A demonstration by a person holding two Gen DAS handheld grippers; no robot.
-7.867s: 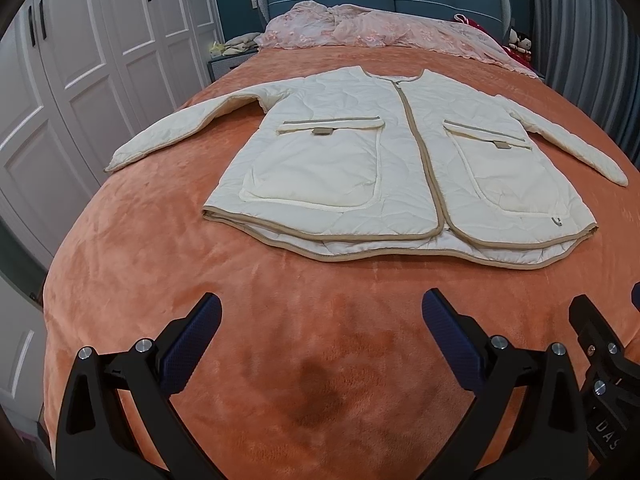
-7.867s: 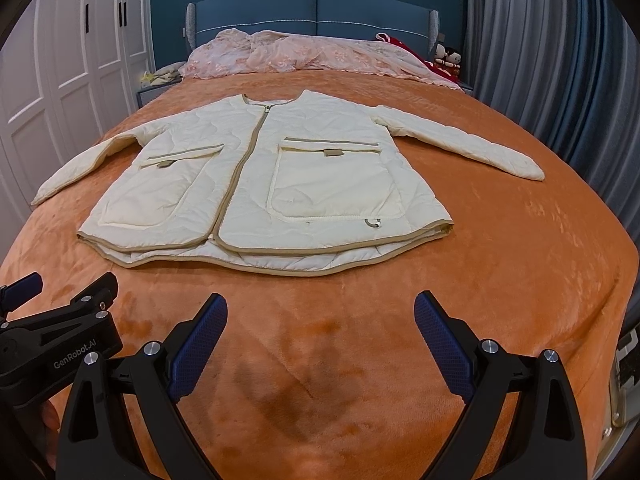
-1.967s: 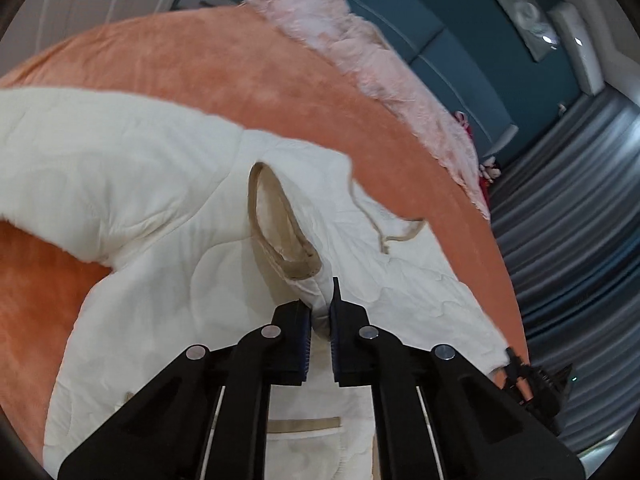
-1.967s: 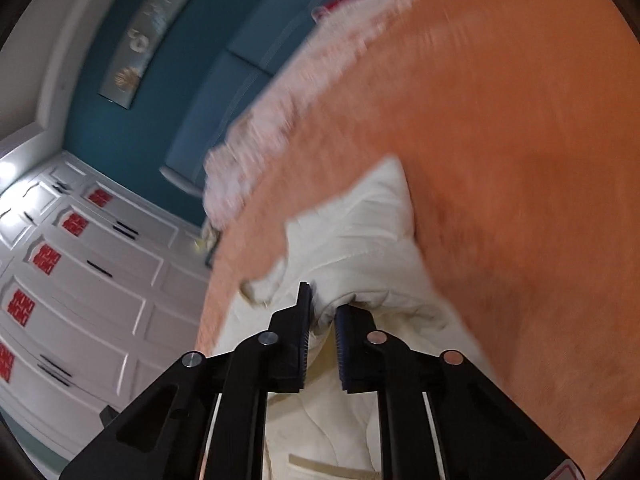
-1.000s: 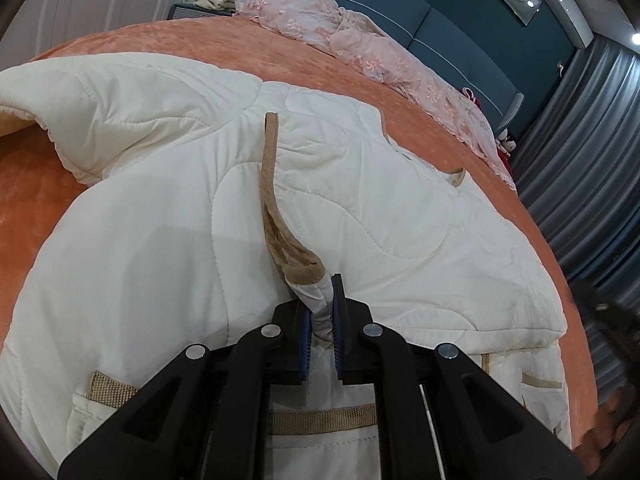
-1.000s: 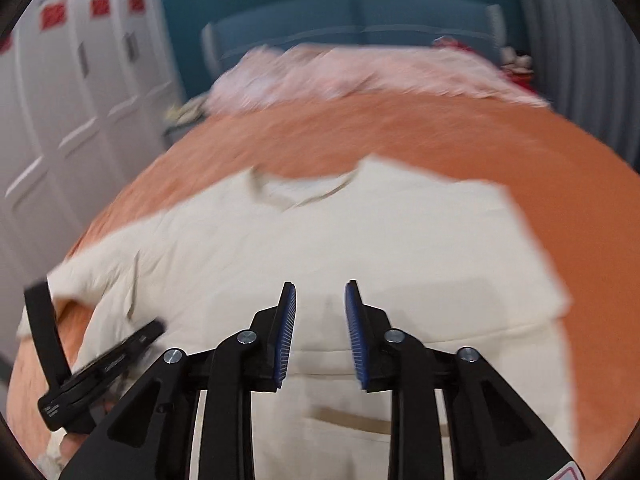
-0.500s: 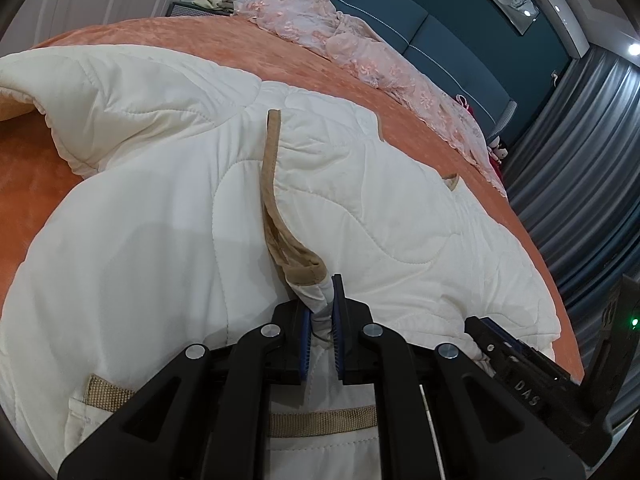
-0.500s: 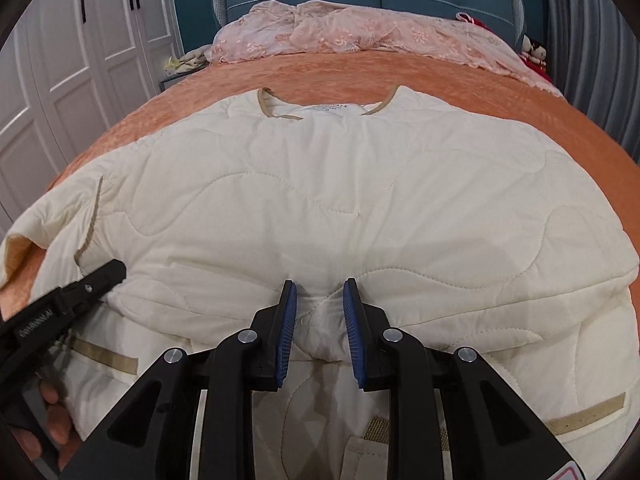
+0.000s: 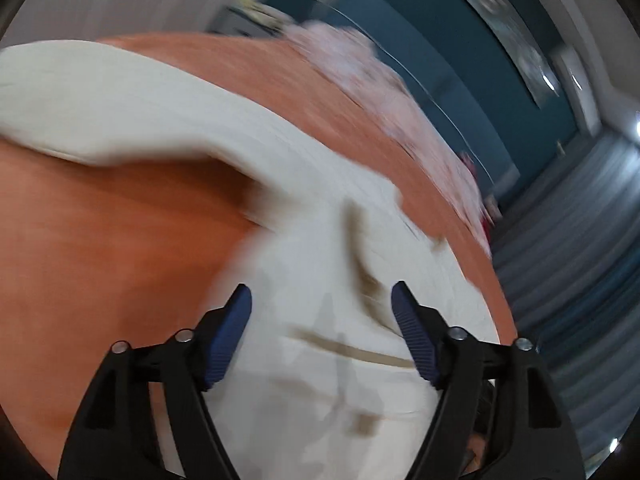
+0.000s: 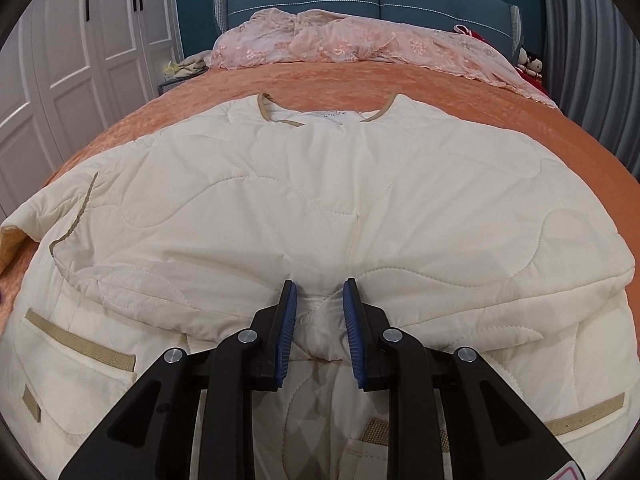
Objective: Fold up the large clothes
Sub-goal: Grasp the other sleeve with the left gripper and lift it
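Orange bed (image 10: 460,92) before you carries the cream jacket (image 10: 320,200); your left tongs (image 9: 321,316) gape released, your right tongs (image 10: 319,312) sit parted around a fold.

Left view smeared by motion; my jacket (image 9: 312,264) seams unreadable there. Right view: collar label (image 10: 329,113) too small to read, hem cut off below.

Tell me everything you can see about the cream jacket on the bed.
The jacket is cream, quilted with wavy stitching and tan trim at the neckline and pocket flaps. It lies on the orange bedspread, both sleeves folded across the body. The right gripper brackets a bunched fold, jaws slightly apart. The left gripper hangs open above it.
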